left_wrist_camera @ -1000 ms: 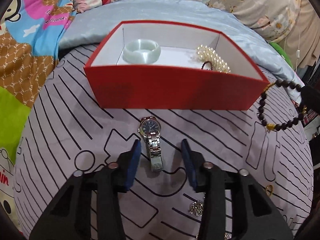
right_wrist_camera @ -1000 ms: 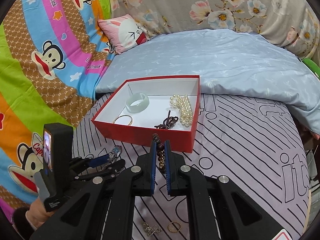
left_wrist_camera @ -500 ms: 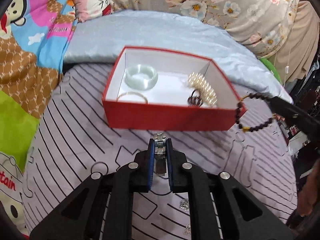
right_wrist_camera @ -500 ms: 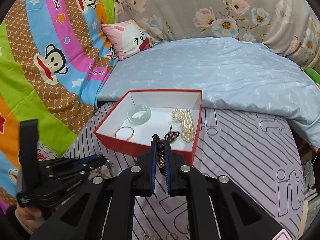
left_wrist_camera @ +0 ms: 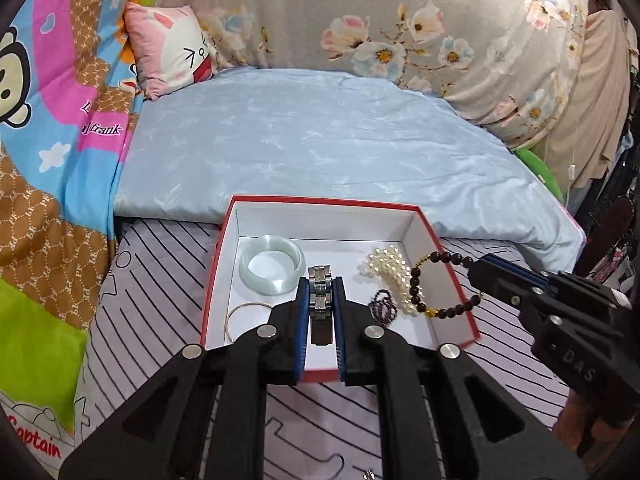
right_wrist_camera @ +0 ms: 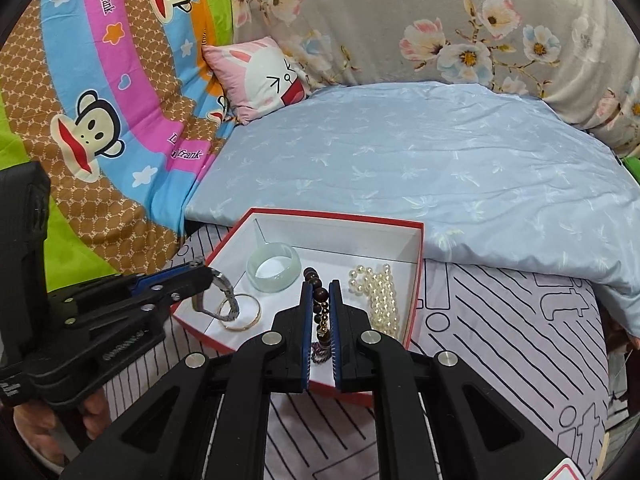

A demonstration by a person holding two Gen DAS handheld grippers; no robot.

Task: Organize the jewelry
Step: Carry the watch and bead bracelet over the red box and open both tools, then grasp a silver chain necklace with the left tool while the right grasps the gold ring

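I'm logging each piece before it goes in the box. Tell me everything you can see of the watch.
The watch is silver metal with a linked band, closed into a loop. The left tongs are shut on the band, so it hangs in the air over the red box, above the thin gold bangle. Its dial is not visible. Only the pads touch it.

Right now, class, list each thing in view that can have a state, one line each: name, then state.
Box: open, no lid on it.
Watch: clamped in left gripper, lifted over the box.
Dark bead bracelet: clamped in right gripper, hanging over the box.
Jade bangle: lying flat in box.
Pearl bracelet: lying in box.
Gold bangle: lying in box.
Small purple bracelet: lying in box.
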